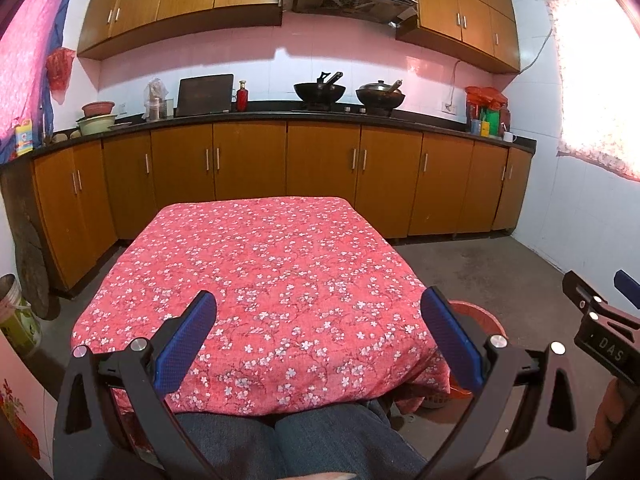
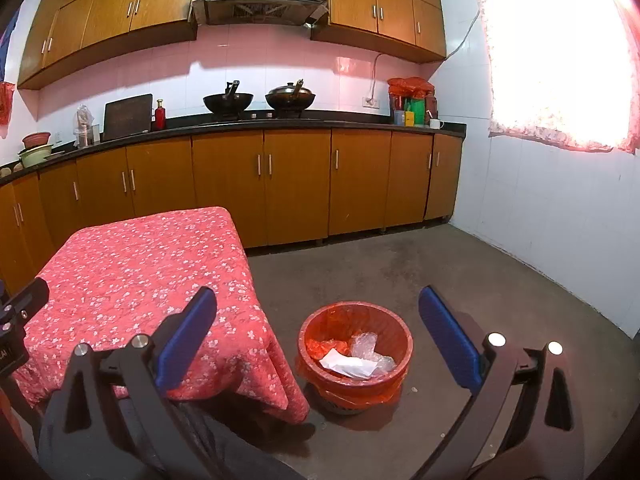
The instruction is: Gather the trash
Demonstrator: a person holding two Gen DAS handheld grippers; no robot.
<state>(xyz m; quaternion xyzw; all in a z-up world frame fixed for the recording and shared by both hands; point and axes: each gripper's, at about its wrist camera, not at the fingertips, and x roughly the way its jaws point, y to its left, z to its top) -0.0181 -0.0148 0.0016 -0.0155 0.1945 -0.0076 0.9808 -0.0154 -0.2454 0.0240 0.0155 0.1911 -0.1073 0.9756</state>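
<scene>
Both tools, left (image 1: 318,338) and right (image 2: 318,336), hung released; crumpled white paper and clear plastic (image 2: 352,360), light and soft, lay in the round red lined bin (image 2: 320,328) at six o'clock.

A table (image 1: 256,264) is covered by a red floral cloth (image 2: 132,264), while a red-lined waste basket (image 2: 356,354) is set on the grey floor (image 2: 440,272) beside it.

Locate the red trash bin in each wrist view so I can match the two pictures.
Left wrist: trash bin at lower right, mostly hidden behind the tablecloth corner and a blue finger.
Right wrist: bin at lower centre, on the floor beside the table, holding crumpled plastic.
Shared landmark: the floral tablecloth.
</scene>
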